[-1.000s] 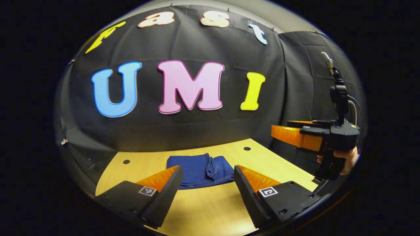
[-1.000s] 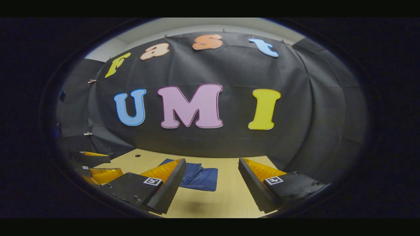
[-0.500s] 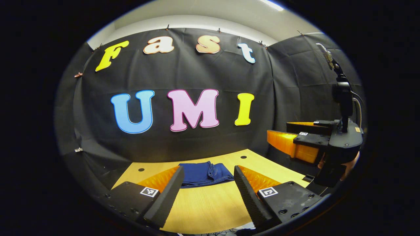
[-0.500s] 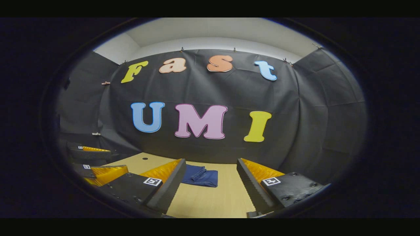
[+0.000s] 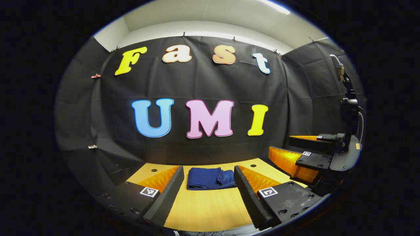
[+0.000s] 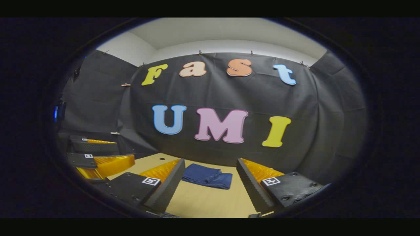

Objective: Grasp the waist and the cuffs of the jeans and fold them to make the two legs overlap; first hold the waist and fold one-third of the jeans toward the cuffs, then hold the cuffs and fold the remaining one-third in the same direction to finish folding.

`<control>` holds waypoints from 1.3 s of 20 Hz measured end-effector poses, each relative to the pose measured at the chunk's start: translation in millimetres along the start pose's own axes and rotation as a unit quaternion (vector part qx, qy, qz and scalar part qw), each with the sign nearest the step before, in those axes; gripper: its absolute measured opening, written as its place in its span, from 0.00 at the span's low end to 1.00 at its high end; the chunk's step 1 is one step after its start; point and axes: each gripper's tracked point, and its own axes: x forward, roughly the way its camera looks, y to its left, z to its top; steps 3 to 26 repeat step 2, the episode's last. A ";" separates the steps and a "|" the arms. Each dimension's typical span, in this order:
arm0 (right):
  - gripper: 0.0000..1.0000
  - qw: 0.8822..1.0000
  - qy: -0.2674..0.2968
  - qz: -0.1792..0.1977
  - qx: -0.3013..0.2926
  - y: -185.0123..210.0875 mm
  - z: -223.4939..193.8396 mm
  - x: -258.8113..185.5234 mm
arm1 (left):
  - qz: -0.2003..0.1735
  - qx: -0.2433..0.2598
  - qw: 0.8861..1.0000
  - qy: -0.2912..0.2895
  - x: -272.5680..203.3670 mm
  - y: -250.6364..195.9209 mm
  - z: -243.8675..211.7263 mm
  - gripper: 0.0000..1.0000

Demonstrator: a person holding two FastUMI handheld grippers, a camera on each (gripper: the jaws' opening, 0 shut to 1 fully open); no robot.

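At the bottom of the left gripper view, the left hand-held gripper (image 5: 207, 191) has its two fingers spread wide, with nothing between them and nothing touching either pad. Through the gap, low in the centre of the frame, the jeans (image 5: 210, 178) lie as a compact folded bundle on the tabletop (image 5: 210, 209), flat, with a thicker rolled edge on their right side. They sit well ahead of the fingertips, apart from both. Two small dark holes mark the wooden surface farther back, near the cloth wall.

At the right edge of that same view, the right hand-held gripper (image 5: 279, 149) hangs above the tabletop's right side, seen from the side, its fingers parted one above the other and holding nothing. A dark post with a cable rises from its body toward the upper right of the frame.

Low in the right gripper view, the right hand-held gripper (image 6: 210, 185) is likewise wide open, fingers far apart and empty. The jeans (image 6: 207, 175) show between them, slightly left of the frame's centre, resting on the tabletop (image 6: 210, 203) and clear of both fingers. At the lower left of this frame the left hand-held gripper (image 6: 108, 154) appears from the side, its fingers parted and gripping nothing, over the tabletop's left edge.
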 end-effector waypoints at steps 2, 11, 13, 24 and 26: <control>0.95 1.000 -0.006 0.015 0.001 -10.0 8.6 2.0 | 0.015 -0.010 1.000 0.011 -2.4 -8.2 0.5 0.95; 0.95 1.000 -0.006 0.015 0.001 -10.0 8.6 2.0 | 0.015 -0.010 1.000 0.011 -2.4 -8.2 0.5 0.95; 0.95 1.000 -0.006 0.015 0.001 -10.0 8.6 2.0 | 0.015 -0.010 1.000 0.011 -2.4 -8.2 0.5 0.95; 0.95 1.000 -0.006 0.015 0.001 -10.0 8.6 2.0 | 0.015 -0.010 1.000 0.011 -2.4 -8.2 0.5 0.95; 0.95 1.000 -0.006 0.015 0.001 -10.0 8.6 2.0 | 0.015 -0.010 1.000 0.011 -2.4 -8.2 0.5 0.95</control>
